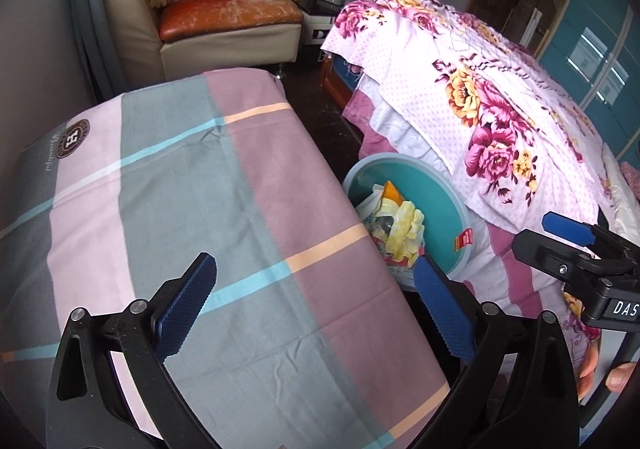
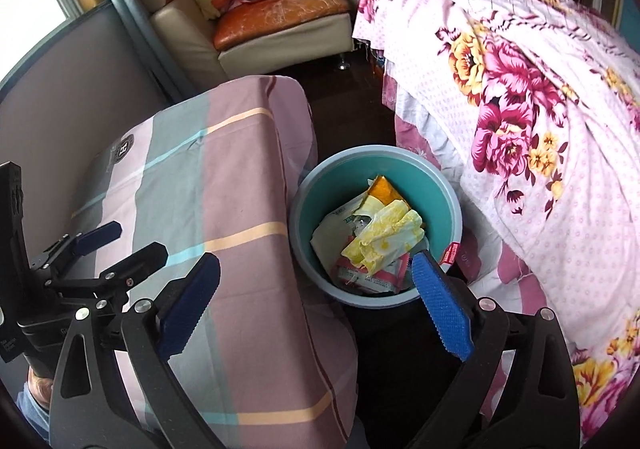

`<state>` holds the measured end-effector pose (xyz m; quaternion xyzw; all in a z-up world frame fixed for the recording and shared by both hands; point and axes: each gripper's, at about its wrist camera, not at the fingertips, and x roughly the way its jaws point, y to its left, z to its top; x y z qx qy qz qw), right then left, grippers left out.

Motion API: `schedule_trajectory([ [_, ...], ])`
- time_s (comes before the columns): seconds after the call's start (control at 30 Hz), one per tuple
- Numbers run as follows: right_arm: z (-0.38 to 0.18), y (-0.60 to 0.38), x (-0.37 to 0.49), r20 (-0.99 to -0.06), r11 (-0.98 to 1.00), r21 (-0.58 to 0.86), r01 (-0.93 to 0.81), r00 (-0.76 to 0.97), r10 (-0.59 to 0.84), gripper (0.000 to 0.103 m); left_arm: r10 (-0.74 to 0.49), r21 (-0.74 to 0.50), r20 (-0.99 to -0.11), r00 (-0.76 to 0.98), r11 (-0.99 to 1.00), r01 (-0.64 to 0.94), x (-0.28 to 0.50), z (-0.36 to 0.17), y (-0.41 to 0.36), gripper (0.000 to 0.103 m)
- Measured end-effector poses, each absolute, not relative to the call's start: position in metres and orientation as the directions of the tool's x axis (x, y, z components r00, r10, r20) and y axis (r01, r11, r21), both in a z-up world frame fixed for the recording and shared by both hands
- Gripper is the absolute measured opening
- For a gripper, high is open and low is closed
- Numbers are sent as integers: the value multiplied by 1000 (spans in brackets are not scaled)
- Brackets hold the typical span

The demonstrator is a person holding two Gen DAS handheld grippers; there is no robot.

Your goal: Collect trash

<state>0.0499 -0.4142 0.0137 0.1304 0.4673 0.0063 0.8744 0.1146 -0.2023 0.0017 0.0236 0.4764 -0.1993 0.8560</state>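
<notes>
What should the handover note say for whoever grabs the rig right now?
Left gripper: open, empty, over the checked cloth covering the table.
Right gripper: open, empty, at the near rim of the bin.
Bin stands on the floor between the table and the bed.
Done: wrappers and crumpled yellow paper lie in the bin.
Left: no loose trash shows on the cloth in either view; check the bed and floor outside the frames before stopping.
</notes>
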Motion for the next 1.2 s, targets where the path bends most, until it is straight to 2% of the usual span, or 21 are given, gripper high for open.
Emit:
schedule_trajectory([
  [0.73, 38, -370, 12, -796, 991, 129, 30, 600, 85, 93, -288, -156, -795, 534, 948, 279, 76, 22, -156, 99],
  [1.2, 37, -363, 19, -802, 991, 135, 21, 589, 97, 93, -268, -155, -799, 538, 957, 246, 81, 10, -148, 99],
])
